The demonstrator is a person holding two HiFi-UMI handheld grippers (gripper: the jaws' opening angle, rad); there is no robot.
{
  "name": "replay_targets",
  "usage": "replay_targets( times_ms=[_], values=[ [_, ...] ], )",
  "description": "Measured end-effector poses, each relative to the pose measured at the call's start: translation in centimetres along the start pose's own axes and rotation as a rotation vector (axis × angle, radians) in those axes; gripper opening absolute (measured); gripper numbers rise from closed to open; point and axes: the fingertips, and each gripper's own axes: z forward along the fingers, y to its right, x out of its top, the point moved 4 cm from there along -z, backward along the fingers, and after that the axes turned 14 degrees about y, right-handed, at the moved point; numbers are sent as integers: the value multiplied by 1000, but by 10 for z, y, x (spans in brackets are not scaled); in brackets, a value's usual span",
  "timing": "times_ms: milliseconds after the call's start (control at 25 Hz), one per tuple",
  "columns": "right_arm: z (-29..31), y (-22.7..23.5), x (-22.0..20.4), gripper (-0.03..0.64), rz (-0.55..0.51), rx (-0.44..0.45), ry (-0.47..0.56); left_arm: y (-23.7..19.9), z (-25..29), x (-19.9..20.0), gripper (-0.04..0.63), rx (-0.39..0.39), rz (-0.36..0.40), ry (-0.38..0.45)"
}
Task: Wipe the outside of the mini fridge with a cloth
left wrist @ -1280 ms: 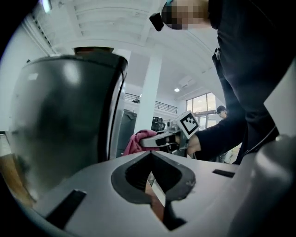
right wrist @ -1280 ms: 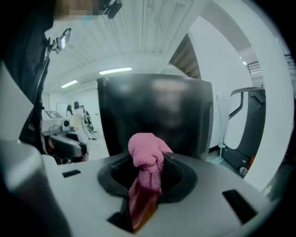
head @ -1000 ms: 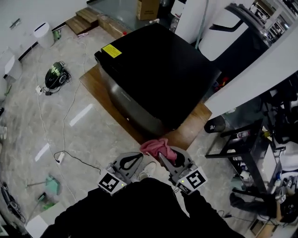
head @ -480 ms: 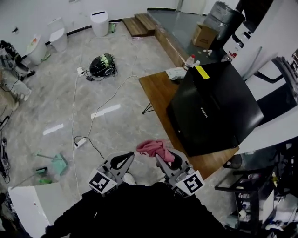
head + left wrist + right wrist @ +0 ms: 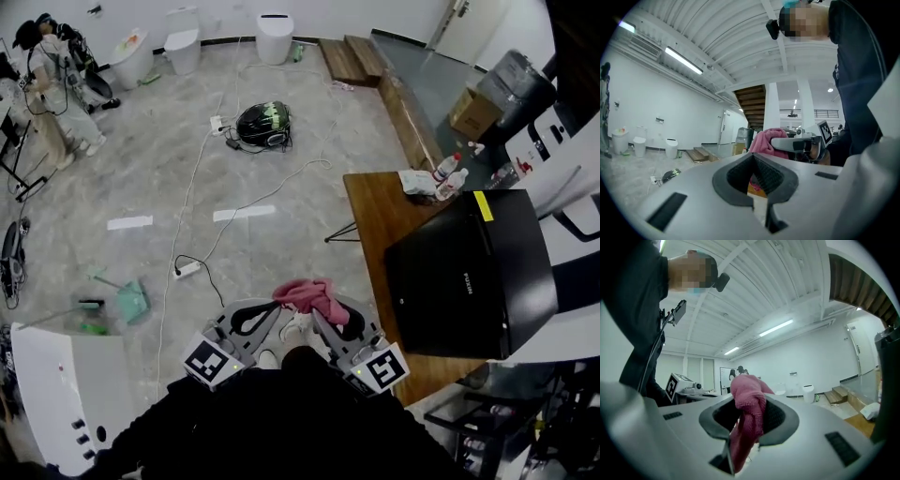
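The black mini fridge [image 5: 469,272] stands on a low wooden table [image 5: 370,202] at the right of the head view, its top facing me. Both grippers are held close to my body, well to the left of the fridge and apart from it. My right gripper [image 5: 325,314] is shut on a pink cloth [image 5: 307,295]; in the right gripper view the cloth [image 5: 747,413] is bunched between the jaws and hangs down from them. My left gripper [image 5: 264,316] is shut with nothing in it. In the left gripper view the pink cloth [image 5: 764,139] shows beyond the shut jaws.
Cables and a power strip [image 5: 187,270] trail over the marble floor. A green-black device [image 5: 262,122] lies further off. Water bottles [image 5: 445,173] stand on the table's far end. Wooden steps [image 5: 352,58], white bins [image 5: 275,36] and a cardboard box [image 5: 476,112] line the back. A person [image 5: 47,75] stands far left.
The head view has swung left: the fridge went from the middle to the right edge. Both grippers stay by my body, the right one still holding the cloth.
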Motion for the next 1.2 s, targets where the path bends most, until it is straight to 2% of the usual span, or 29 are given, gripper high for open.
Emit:
replay_targets(
  times_ms=[240, 440, 680, 840, 1040, 1200],
  values=[
    [51, 47, -24, 110, 0, 72, -8, -60, 34, -3, 6, 41, 43, 1],
    [104, 113, -20, 110, 4, 120, 23, -117, 94, 14, 6, 67, 77, 7],
    [170, 193, -12, 110, -14, 171, 35, -187, 171, 31, 6, 52, 88, 6],
    [190, 243, -12, 110, -51, 139, 52, -215, 219, 33, 6, 38, 100, 29],
    [208, 296, -6, 110, -33, 36, 98, -243, 272, 34, 6, -3, 110, 39],
    [219, 338, -10, 112, -68, -25, 89, -272, 318, 26, 6, -59, 107, 34]
  ],
)
